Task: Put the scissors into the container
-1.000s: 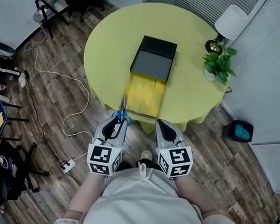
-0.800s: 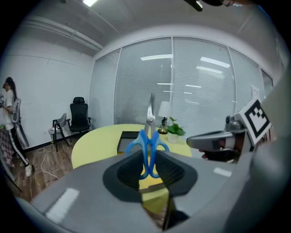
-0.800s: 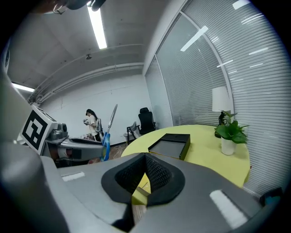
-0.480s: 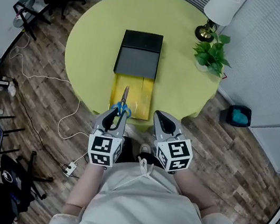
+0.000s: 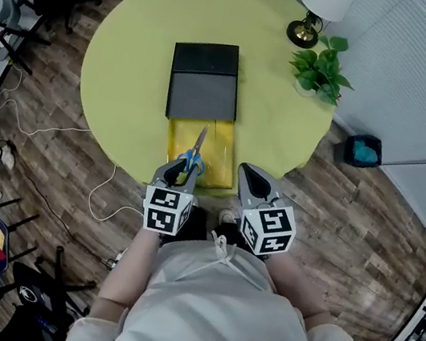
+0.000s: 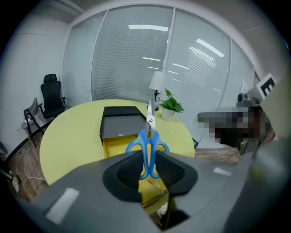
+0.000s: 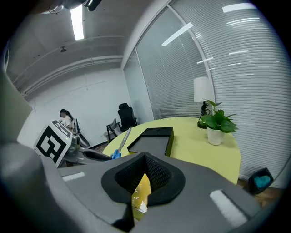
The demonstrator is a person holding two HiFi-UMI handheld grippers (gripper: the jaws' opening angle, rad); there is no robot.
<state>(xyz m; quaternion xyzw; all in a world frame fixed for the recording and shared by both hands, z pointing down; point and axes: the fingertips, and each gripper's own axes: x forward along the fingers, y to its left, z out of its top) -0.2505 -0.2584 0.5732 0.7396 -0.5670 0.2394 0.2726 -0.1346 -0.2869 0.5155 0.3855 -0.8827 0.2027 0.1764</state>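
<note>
Left gripper view: its fingers (image 6: 126,173) pinch the scissors (image 6: 148,139) (handle loops partly hidden); right gripper (image 7: 145,159) fingers pressed together.

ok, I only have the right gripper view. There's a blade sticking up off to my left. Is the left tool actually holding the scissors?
Observer: Yes. The left gripper view shows the left tool clamped on the scissors by the blue handles, blades together, pointing forward and up.
Operator: Where are they relative to the container?
Observer: The head view puts them over the near end of the yellow drawer, which is pulled out of the black container toward the person.
</note>
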